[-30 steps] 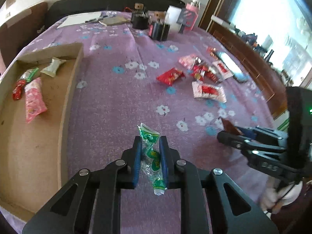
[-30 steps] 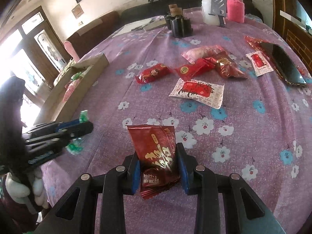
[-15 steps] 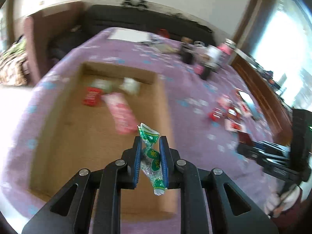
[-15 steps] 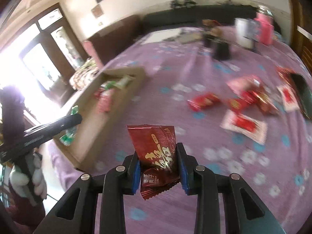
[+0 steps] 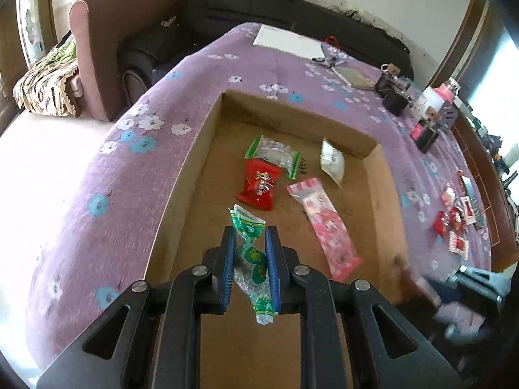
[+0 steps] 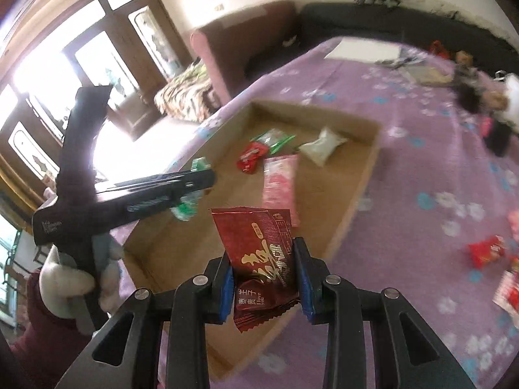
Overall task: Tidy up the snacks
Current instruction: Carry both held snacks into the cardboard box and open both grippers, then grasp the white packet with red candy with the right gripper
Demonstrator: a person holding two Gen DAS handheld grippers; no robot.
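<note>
Swung across from the scattered snack pile to the cardboard box [image 5: 382, 175], both loads now hanging above it rather than above bare purple cloth [image 5: 136, 175]. Left gripper [image 5: 249, 253]: jaws pinched tight on a green twisted candy wrapper [image 5: 251, 256], poised over the near half of the box floor, just short of the red packet [image 5: 259, 184] and beside the long pink packet [image 5: 324, 220]. Also inside already: a green-edged clear packet [image 5: 272, 155] and a white packet [image 5: 331, 161] toward the far wall. Right gripper [image 6: 264, 275]: jaws partly closed on a dark red snack pouch [image 6: 259, 249], held upright over the near right rim of the box [image 6: 350, 207], not yet squarely over the floor. Seen from the right wrist, left gripper [image 6: 194, 181] reaching in from the left, gloved hand [image 6: 65, 278] on its handle. Carry step nearly done, by the look of it; release likely next, left first, right needing a little more reach inward. Several red packets [image 5: 454, 223] left out on the bench at far right, so more trips ahead.
</note>
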